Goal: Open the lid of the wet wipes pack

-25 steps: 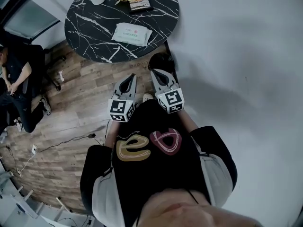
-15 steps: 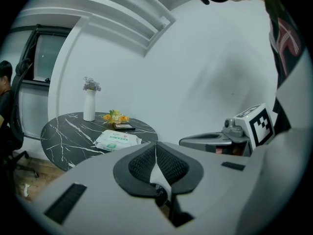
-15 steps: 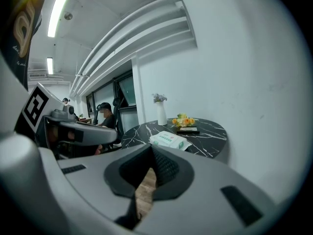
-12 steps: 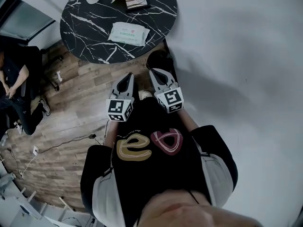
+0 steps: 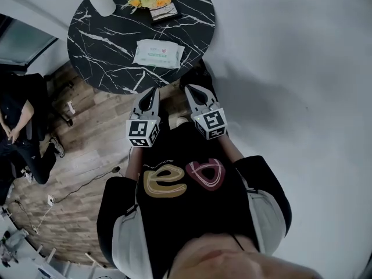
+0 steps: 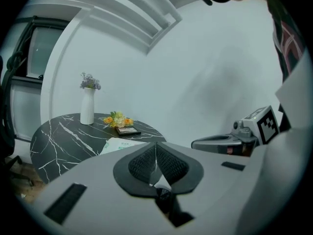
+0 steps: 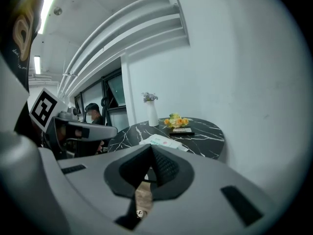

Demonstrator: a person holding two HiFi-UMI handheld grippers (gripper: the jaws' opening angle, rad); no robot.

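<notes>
The wet wipes pack (image 5: 158, 53) is a flat white packet with a green label, lying on the near half of a round black marble table (image 5: 104, 39). It also shows in the left gripper view as a pale packet (image 6: 120, 144), and in the right gripper view (image 7: 160, 141). My left gripper (image 5: 153, 90) is shut and empty, just short of the table's near edge. My right gripper (image 5: 192, 88) is shut and empty beside it, a little to the right. Both point at the table.
A white vase (image 5: 100, 1) with flowers stands at the table's far left. A small bouquet and a dark framed card (image 5: 163, 11) lie at the far side. A seated person (image 5: 20, 127) is at the left, on wood floor with cables (image 5: 75, 179). A white wall (image 5: 290, 68) runs right.
Both grippers have moved forward toward the table, the left one more. The table and the pack now sit lower and closer in the head view.
</notes>
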